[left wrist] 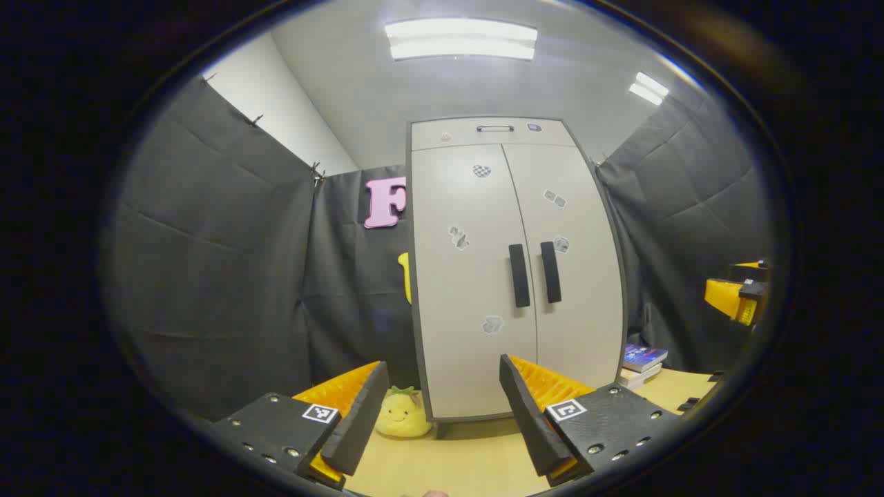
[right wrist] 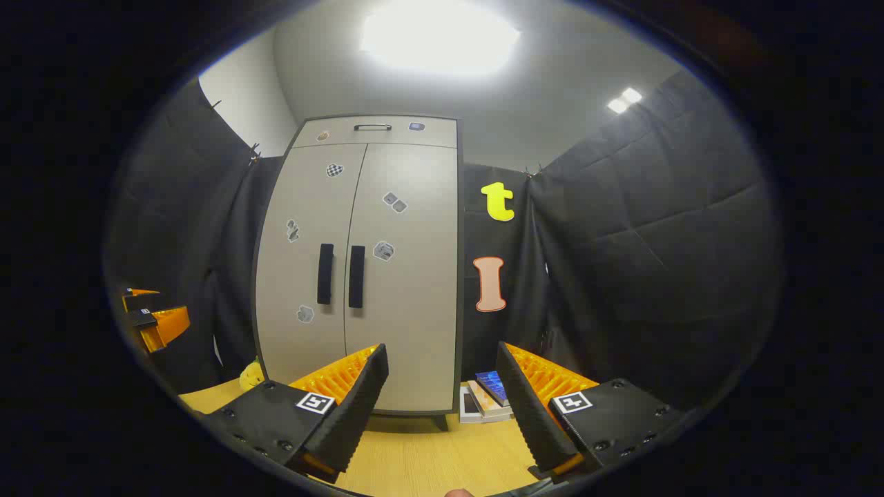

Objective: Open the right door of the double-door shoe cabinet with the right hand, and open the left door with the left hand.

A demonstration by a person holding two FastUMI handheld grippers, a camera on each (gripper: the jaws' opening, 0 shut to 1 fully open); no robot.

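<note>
The pale grey shoe cabinet [left wrist: 514,269] stands upright on the wooden table with both doors closed. Two black vertical handles sit side by side at mid height: the left door's handle [left wrist: 519,275] and the right door's handle [left wrist: 550,271]. My left gripper [left wrist: 442,414] is open, well short of the cabinet and low in front of its left door. In the right gripper view the cabinet [right wrist: 359,269] is ahead and to the left, with its right handle [right wrist: 356,276] beside the left handle [right wrist: 325,273]. My right gripper [right wrist: 442,407] is open and empty, low near the cabinet's right corner.
A yellow smiling plush toy [left wrist: 402,413] lies by the cabinet's left foot. A small stack of books [right wrist: 487,397] lies to the cabinet's right on the wooden table [right wrist: 428,455]. Black cloth walls close in the booth. The right gripper [left wrist: 737,297] shows at the far right edge.
</note>
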